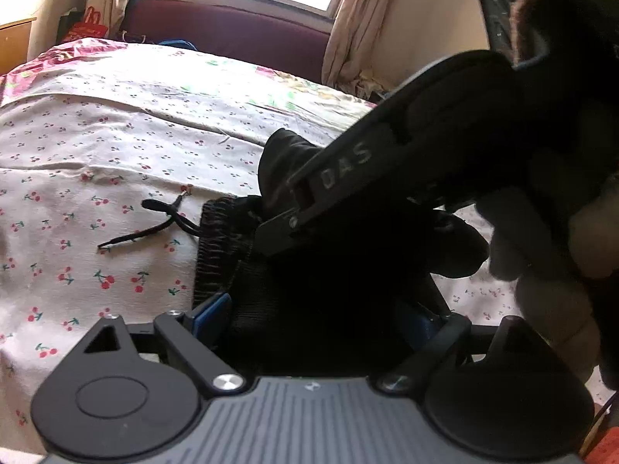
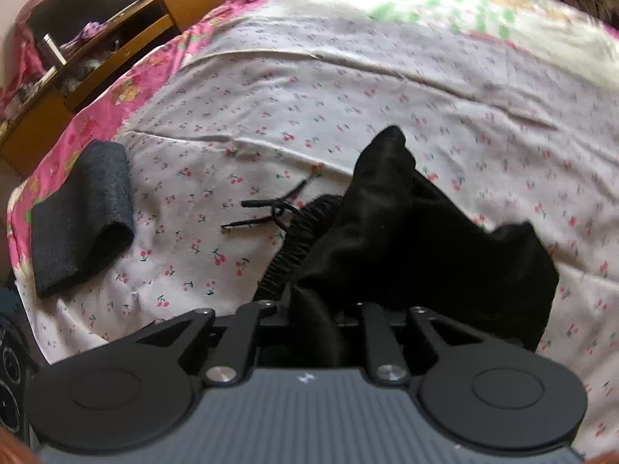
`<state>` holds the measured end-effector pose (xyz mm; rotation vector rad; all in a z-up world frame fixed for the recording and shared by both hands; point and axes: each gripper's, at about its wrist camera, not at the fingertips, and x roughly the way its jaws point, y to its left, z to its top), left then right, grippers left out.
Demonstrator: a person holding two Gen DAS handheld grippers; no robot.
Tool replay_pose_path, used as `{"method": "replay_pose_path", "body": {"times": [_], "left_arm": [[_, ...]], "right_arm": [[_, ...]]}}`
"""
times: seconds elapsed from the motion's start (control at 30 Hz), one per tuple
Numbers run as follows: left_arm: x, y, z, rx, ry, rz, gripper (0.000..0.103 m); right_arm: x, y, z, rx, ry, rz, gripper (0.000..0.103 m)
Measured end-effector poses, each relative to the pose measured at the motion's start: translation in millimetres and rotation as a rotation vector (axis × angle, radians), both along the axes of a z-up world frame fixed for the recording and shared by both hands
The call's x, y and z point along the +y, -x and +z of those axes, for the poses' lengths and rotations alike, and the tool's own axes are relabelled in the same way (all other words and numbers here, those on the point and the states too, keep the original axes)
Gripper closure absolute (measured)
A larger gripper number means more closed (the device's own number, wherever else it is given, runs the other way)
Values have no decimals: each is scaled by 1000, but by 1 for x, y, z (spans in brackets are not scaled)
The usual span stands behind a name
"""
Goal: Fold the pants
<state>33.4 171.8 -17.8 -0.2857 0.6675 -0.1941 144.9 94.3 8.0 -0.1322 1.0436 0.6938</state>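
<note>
Black pants [image 1: 348,278] lie bunched on the cherry-print bedsheet [image 1: 96,154], waistband [image 1: 216,247] to the left with its drawstring [image 1: 154,224] trailing out. My left gripper [image 1: 321,321] sits with the cloth between its blue pads [image 1: 211,311], which stand well apart. The right gripper [image 1: 294,220] crosses from the upper right onto the pants. In the right wrist view the pants [image 2: 406,239] fill the gripper [image 2: 313,317], whose jaws are closed on a fold of black fabric. The drawstring [image 2: 271,212] lies left of the waistband [image 2: 298,239].
A folded dark grey garment [image 2: 81,216] lies at the bed's left edge. A wooden desk [image 2: 116,38] with clutter stands beyond it. A maroon headboard [image 1: 232,34], window and curtains [image 1: 356,19] are behind the bed. A pink floral blanket border [image 2: 96,116] rims the sheet.
</note>
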Motion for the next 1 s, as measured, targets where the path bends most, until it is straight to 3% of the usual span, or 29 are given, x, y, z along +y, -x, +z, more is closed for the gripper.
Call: {"method": "replay_pose_path", "body": {"times": [0.13,0.3,0.47,0.67,0.73,0.83,1.0], "left_arm": [[13,15,6,12,-6,38,0],[41,35,12,57,-27,133,0],[62,48,25,56,-104,214,0],[62,42,48,-15,-209,236,0],[60,36,53,-37,-215,226,0],[48,26,60,-74,-242,191,0],[19,-4,74,-126,-283,94,0]], "right_arm": [[-8,12,15,-7,-34,24,69],[-18,19,26,-2,-112,40,66],[-24,20,34,26,-223,67,64],[-53,14,48,125,-494,71,53],[-67,15,55,41,-470,22,53],[-92,13,50,-81,-347,-85,53],[-120,7,5,-8,-277,-188,51]]}}
